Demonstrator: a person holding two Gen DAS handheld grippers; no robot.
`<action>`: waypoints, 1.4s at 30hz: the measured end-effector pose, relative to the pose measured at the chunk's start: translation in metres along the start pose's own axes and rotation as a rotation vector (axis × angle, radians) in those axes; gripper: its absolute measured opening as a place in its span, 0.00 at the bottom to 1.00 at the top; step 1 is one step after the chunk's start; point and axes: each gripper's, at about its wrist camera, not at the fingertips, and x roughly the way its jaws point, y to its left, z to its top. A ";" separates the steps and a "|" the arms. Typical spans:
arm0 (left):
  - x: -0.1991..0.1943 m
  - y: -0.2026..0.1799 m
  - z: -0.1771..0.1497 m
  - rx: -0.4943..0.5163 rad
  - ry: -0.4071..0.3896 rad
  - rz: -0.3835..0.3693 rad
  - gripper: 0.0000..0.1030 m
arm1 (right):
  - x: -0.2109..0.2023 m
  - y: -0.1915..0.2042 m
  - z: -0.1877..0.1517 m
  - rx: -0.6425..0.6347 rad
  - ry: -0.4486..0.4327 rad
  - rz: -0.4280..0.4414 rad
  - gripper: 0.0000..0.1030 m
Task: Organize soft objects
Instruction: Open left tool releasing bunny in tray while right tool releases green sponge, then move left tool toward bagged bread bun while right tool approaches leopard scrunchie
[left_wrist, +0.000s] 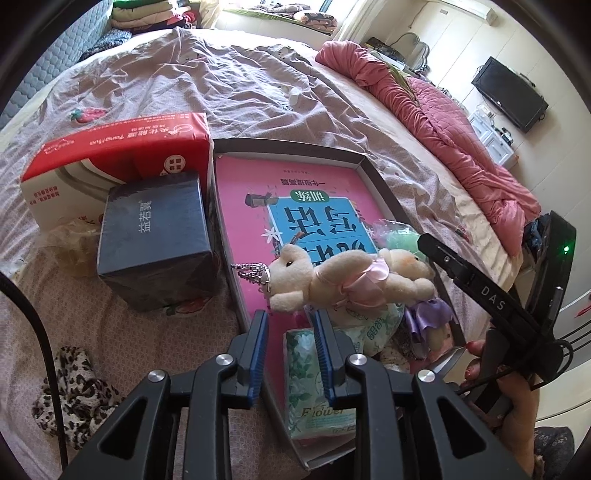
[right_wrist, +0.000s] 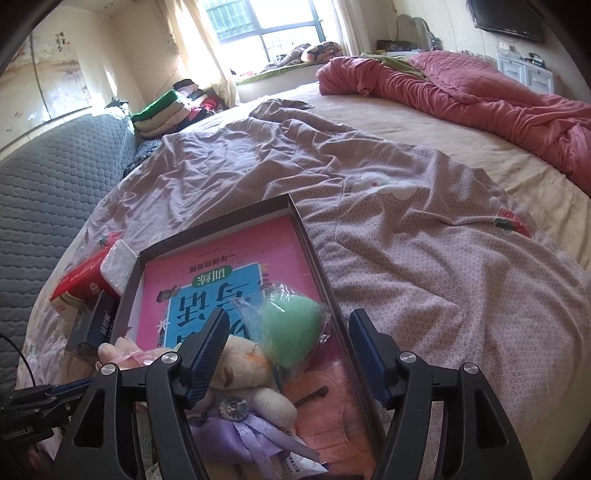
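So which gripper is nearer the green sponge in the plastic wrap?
Right. The right gripper has the green sponge just ahead between its open fingers; the left gripper sits back over the flower tissue pack.

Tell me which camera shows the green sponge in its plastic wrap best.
The right wrist view: the green sponge sits whole, unobstructed, between the right gripper's open jaws. The left wrist view shows only a sliver behind the plush bears.

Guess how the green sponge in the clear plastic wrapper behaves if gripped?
The green sponge in its clear plastic wrapper probably squashes easily and weighs little. The crinkled film looks slippery, so pads may slide. Its rounded shape, lying loose in the shallow cardboard tray, may roll if nudged.
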 end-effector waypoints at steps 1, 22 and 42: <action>-0.001 -0.001 0.000 0.005 -0.002 0.006 0.29 | -0.001 0.000 0.000 -0.005 -0.005 -0.008 0.68; -0.032 0.002 -0.003 0.042 -0.065 0.072 0.47 | -0.028 0.013 0.003 -0.057 -0.088 -0.101 0.73; -0.082 0.020 -0.003 0.041 -0.154 0.106 0.62 | -0.078 0.083 0.001 -0.184 -0.192 -0.081 0.77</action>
